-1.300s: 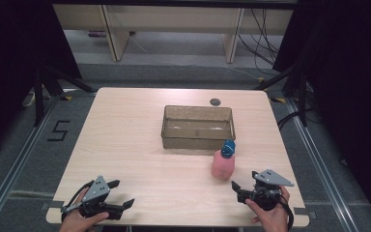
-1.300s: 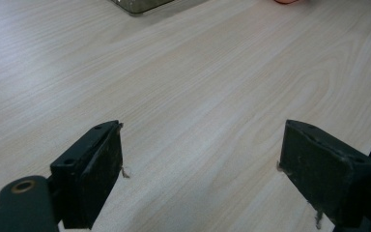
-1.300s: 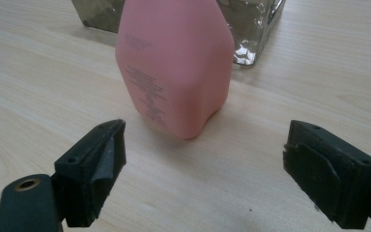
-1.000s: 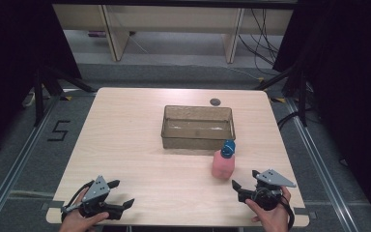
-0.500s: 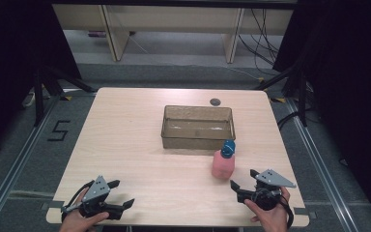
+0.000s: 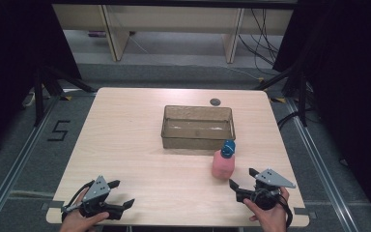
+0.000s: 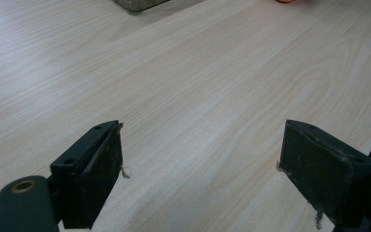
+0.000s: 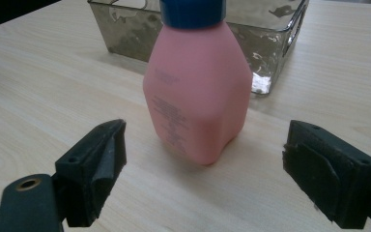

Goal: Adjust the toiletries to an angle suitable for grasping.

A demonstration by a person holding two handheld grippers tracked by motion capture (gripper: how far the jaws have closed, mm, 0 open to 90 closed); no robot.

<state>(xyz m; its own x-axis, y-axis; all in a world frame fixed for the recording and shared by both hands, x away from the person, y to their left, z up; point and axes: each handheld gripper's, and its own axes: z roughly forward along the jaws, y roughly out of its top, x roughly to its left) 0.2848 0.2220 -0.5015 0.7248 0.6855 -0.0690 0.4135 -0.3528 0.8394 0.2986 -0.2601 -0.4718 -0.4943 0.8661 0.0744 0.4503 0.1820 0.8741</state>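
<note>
Pale tabletop at centre frame: pink bottle upright beside bin, right gripper spread wide to grab it, left gripper likewise agape, idle.

Pink bottle upright between wide-apart jaws, bin behind

The high view looked forward and down over the whole table — both gripper views sat low, close above that same tabletop.
</note>
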